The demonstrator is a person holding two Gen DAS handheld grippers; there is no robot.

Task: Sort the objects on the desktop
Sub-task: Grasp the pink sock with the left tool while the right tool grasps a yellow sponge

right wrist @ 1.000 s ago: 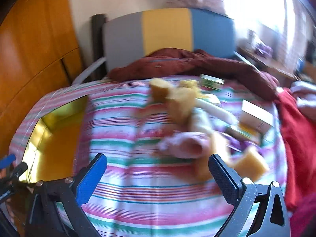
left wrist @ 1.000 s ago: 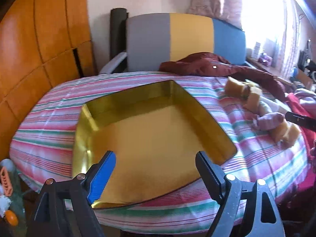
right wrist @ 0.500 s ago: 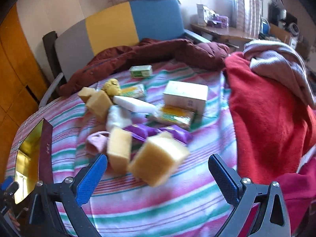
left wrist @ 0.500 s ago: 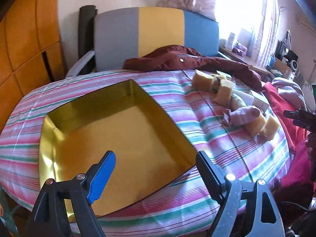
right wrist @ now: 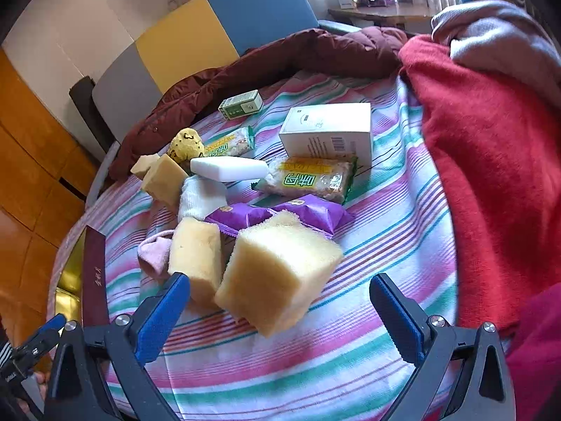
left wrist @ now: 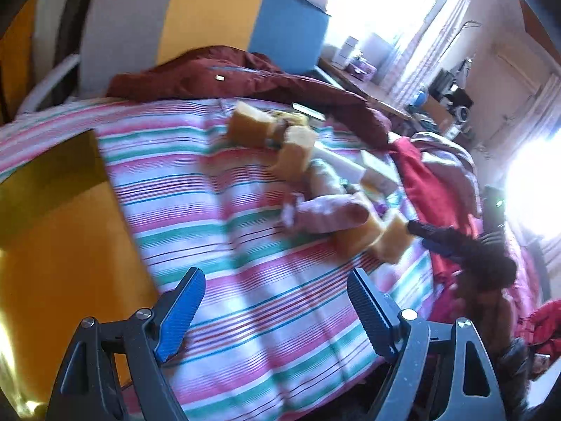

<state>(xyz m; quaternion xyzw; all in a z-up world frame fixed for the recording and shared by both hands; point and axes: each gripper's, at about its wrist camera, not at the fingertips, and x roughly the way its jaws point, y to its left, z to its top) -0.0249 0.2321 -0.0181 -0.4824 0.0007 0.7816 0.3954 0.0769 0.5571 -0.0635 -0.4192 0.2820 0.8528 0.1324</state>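
Both grippers are wide open, holding nothing: right gripper hovers right at the big yellow sponge block nearest the pile's front, left gripper sits over striped cloth, gold tray on its left.

Both the left gripper and the right gripper hover with jaws spread wide, holding nothing.
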